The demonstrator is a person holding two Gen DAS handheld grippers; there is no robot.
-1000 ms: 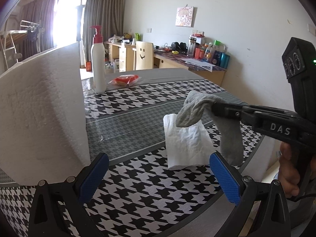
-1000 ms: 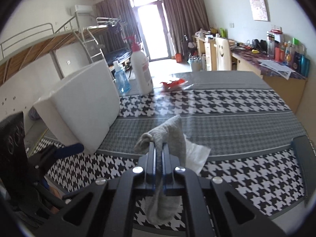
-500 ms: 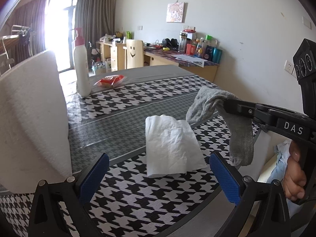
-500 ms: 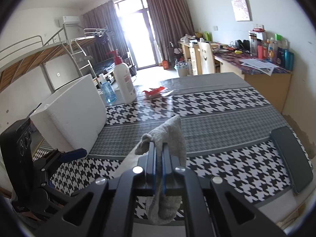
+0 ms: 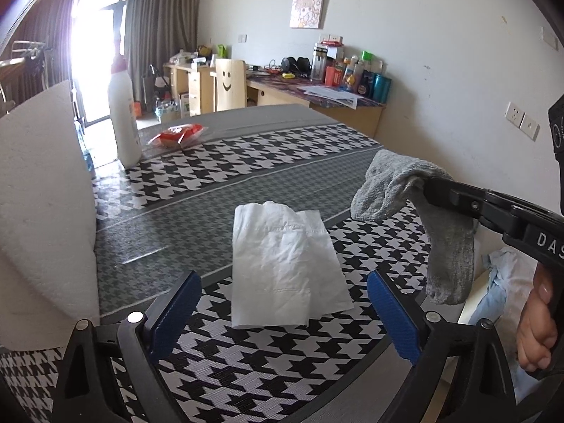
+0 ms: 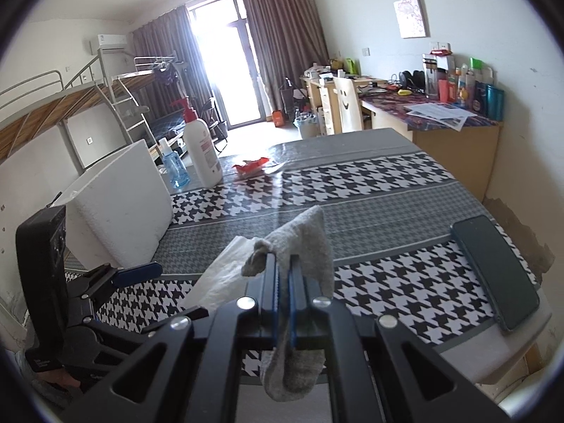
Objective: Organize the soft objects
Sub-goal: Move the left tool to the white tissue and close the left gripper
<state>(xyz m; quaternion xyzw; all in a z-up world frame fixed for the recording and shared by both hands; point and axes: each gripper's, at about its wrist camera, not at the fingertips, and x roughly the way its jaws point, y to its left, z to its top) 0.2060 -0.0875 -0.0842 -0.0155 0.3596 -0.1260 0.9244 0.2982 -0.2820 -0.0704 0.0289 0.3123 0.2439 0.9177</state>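
Clearly the sock [image 6: 310, 239] is the thing in hand: the right gripper [image 6: 283, 292] is clamped on its middle, so both ends flop free, the toe end draped forward over the jaws and the rest hanging below them, clear of the counter [image 6: 370, 183]. Pinched at the middle like that it stays put but dangles, which I judge suits carrying more than laying it flat. In the left view the sock hangs at about 3 o'clock, past the counter's edge.

The tissue [image 5: 282, 264] lies flat on the counter, straight ahead at 12 o'clock of the left gripper [image 5: 282, 313]. That gripper stands wide with nothing between its blue pads; its jaws have just narrowed a little. It looks lined up to take the tissue next.

At 9 o'clock in the left view a white foam box [image 5: 42, 204] stands on the counter, probably where soft things are meant to go. Farther off, near 11 o'clock, stand a pump bottle [image 6: 201, 155] and a red packet [image 6: 252, 166]. A phone [image 6: 493, 268] lies at 3 o'clock in the right view.

The counter wears a houndstooth cloth with grey bands. Beyond it are a cluttered desk, a bunk bed and a bright curtained door.
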